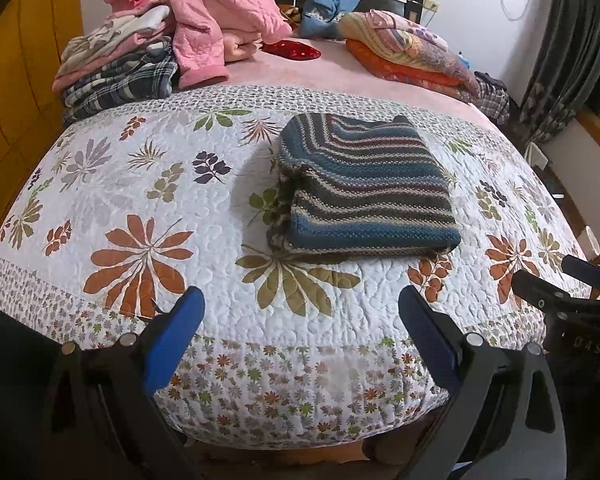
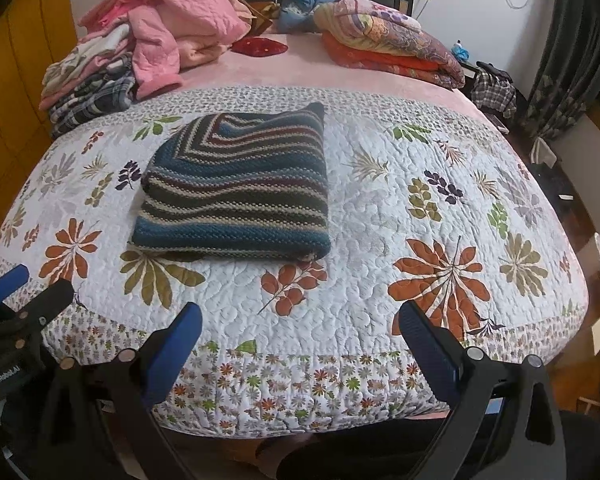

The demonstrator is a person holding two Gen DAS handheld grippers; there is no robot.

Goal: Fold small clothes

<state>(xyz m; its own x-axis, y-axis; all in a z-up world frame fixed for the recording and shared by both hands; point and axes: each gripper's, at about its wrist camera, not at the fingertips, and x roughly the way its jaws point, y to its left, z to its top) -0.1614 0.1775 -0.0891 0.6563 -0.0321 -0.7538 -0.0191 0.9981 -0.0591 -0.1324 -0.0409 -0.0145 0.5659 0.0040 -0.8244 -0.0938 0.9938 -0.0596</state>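
The bed's floral quilt [image 1: 180, 184] carries a folded striped knit sweater [image 1: 364, 184] near its middle, lying flat with nothing on top of it. Behind it sit a stack of pink and plaid clothes [image 1: 140, 40] and rolled bedding [image 1: 408, 48]. Left tool [image 1: 300, 316] and right tool [image 2: 300, 332] hover released, jaws spread, near the foot edge, apart from the sweater.

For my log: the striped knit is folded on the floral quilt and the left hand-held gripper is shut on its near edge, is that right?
Not quite. The striped knit does lie folded on the floral quilt, but the left hand-held gripper is open and apart from it, as the left wrist view shows.
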